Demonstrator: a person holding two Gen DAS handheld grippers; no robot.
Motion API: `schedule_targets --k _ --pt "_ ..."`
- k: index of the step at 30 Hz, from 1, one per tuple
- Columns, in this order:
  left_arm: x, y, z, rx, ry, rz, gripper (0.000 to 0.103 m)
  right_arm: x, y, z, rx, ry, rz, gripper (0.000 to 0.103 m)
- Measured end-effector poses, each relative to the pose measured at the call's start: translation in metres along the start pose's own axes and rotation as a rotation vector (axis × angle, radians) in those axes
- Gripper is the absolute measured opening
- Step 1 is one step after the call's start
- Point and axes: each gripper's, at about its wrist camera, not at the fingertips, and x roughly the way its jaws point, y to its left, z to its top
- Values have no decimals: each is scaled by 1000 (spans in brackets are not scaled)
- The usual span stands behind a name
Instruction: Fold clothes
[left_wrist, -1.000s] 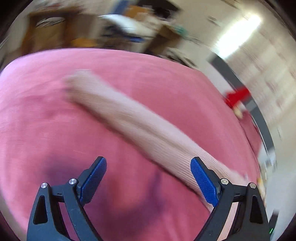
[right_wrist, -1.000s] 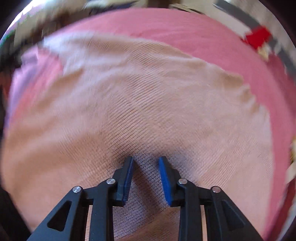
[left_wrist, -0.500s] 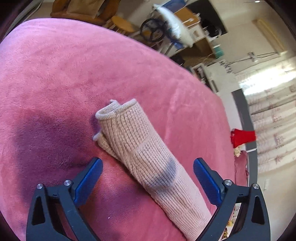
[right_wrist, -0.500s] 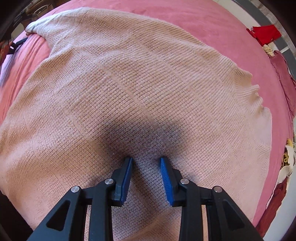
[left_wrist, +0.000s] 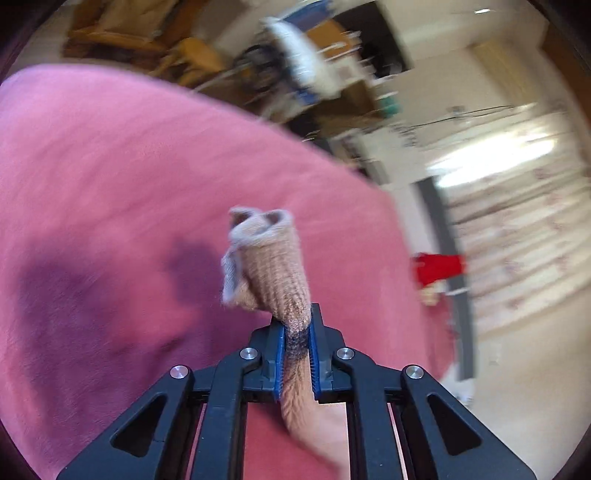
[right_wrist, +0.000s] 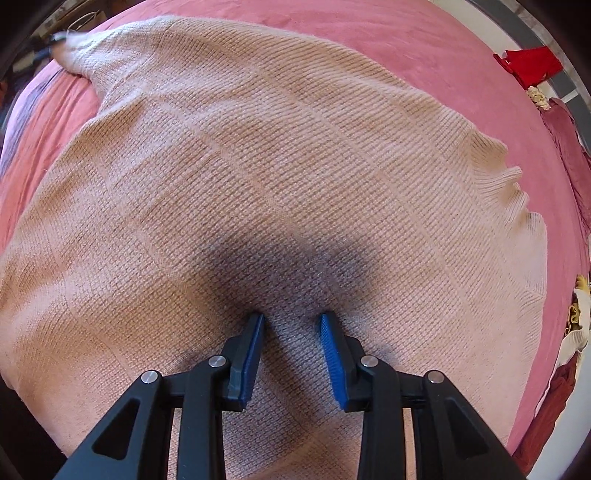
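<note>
A beige knit sweater (right_wrist: 258, 147) lies spread flat on the pink bed cover (right_wrist: 443, 44). My right gripper (right_wrist: 291, 319) points straight down onto the middle of it. Its blue pads stand partly apart, the tips rest on the knit and nothing is pinched between them. In the left wrist view the sweater's sleeve (left_wrist: 273, 258) stands up off the pink cover (left_wrist: 110, 166), cuff end outward. My left gripper (left_wrist: 297, 317) is closing tight on it, and the sleeve is squeezed between the blue pads just behind the cuff.
A red garment (right_wrist: 532, 64) lies past the bed's far right side, also the red garment (left_wrist: 437, 267) in the left view. More clothes (right_wrist: 576, 314) pile at the right edge. Wooden chairs (left_wrist: 129, 33) and cluttered furniture stand beyond the bed.
My left gripper, wide open around the sleeve half a second ago, has shut on it and lifted the cuff end off the cover. The right gripper has shifted slightly over the sweater.
</note>
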Motion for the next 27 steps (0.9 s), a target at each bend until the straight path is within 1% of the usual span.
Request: schedule_targets --k 2,3,4,5,7,8,10,11,12,13,14,15,16,17,18,20,21,22,23,25,26,27 --pt "-6 -21 12 24 -70 -163 11 0 -4 -2 4 0 5 34" --pt "-9 -29 17 40 -106 -231 11 0 -5 -2 5 -1 6 34" --pt "-12 -35 20 60 -144 -277 11 0 -6 -3 5 -3 5 34" --pt "-14 -37 21 79 -168 -297 11 0 -7 -4 7 -4 5 34" --pt "-14 -29 18 104 -163 -247 11 -1 -9 -6 7 -6 2 34" --pt "-11 -12 12 78 -135 -178 11 -1 -10 -7 7 -6 1 34" --pt "0 33 -3 -11 -59 28 11 -1 -12 -8 8 -6 2 34" --pt "5 56 -11 -66 -27 115 11 -1 -13 -9 7 -6 3 34" --pt "6 78 -19 -137 -11 153 11 -1 -14 -10 6 -6 3 34" --pt "2 95 -26 -205 -16 139 11 -1 -15 -10 6 -8 4 34" --pt "-2 105 -33 -253 -36 99 11 -1 -16 -11 8 -9 5 34" --pt "-3 108 -37 -265 -54 72 11 -1 -18 -12 9 -10 5 34" --pt "-1 103 -38 -246 -56 72 11 -1 -19 -13 11 -10 4 34" --pt "2 99 -38 -234 -53 69 12 -2 -20 -14 12 -10 3 34" --pt "7 94 -35 -235 -41 59 14 -2 -21 -14 13 -10 2 34" --pt "16 84 -29 -247 -20 34 23 -3 -22 -14 18 -3 1 34" --pt "22 81 -25 -268 -19 14 32 -6 -24 -13 36 -9 5 32" --pt "27 79 -21 -278 -23 1 40 -12 -26 -11 70 -33 15 32" --pt "34 74 -17 -279 -30 -8 40 -19 -28 -9 101 -63 36 32" --pt "44 61 -7 -258 -38 -18 40 -33 -32 3 194 -161 168 32" --pt "40 59 -3 -248 -42 -23 40 -38 -33 12 231 -196 218 32" --pt "28 62 -2 -240 -49 -28 40 -41 -32 23 262 -226 265 32"
